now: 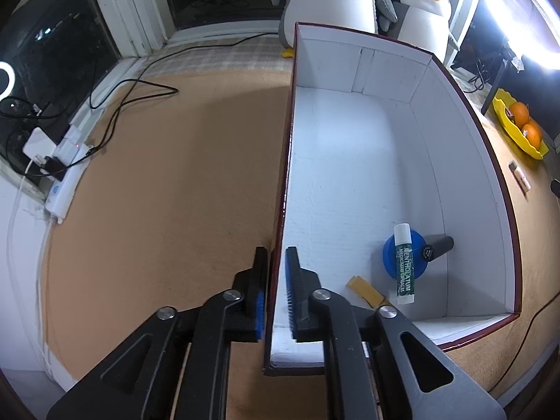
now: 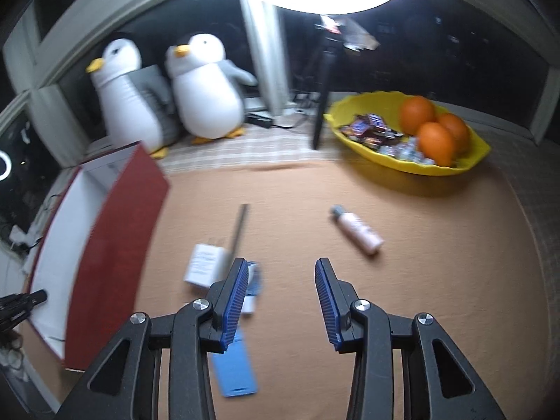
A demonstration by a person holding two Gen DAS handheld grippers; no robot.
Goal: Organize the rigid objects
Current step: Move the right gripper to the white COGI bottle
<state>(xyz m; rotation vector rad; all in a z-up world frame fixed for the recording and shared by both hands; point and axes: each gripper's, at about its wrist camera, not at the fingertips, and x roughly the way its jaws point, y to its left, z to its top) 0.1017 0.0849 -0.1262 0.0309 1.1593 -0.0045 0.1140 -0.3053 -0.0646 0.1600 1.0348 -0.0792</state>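
My left gripper [image 1: 276, 290] pinches the box [image 1: 350, 182] wall, and my right gripper [image 2: 281, 301] hangs part-open and empty, nearer the pink bottle [image 2: 357, 229] lying far-right of it, long axis running near-right to far-left.

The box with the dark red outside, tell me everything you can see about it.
The box is a long, open-topped rectangular carton, apparently cardboard, dark red outside and plain white inside, with no lid in sight. It stands upright on the tan table surface. A lip balm tube, a blue round item, a black cylinder and a yellow piece lie at its near end. The left gripper straddles its left wall near the near corner, one finger inside, one outside; whether the pads press it is unclear.
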